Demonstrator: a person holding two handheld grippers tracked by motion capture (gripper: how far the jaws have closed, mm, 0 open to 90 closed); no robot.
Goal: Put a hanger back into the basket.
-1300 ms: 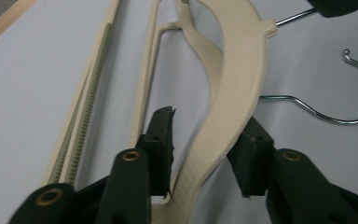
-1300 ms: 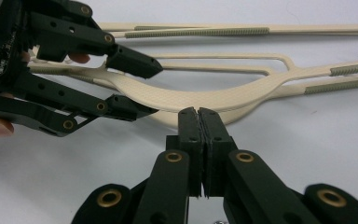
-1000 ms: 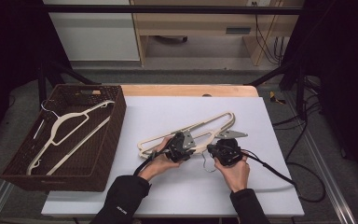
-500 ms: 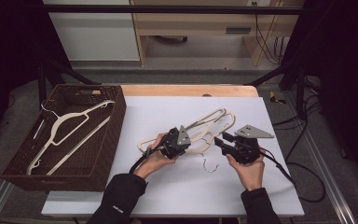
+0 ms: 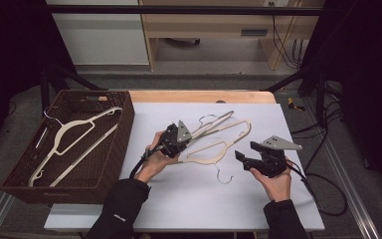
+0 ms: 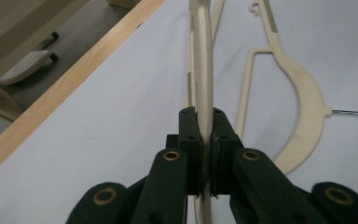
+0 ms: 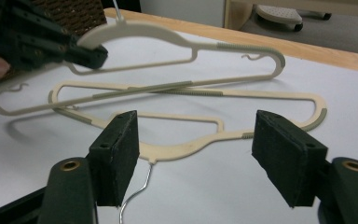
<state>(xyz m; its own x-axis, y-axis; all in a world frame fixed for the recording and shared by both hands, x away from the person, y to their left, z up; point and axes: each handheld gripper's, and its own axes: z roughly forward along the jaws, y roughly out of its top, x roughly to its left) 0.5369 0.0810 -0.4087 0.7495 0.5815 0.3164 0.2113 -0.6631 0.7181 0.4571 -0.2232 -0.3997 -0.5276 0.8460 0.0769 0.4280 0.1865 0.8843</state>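
The white counter carries a brown basket at its left with one cream hanger inside; no writing is readable. Since a moment ago, the left claw, clenched on the raised hanger, has lifted it off the flat hanger, while the right claw has drawn back, released.

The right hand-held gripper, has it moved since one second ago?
Yes. The right hand-held gripper moved right, away from the hangers toward the table's right edge.
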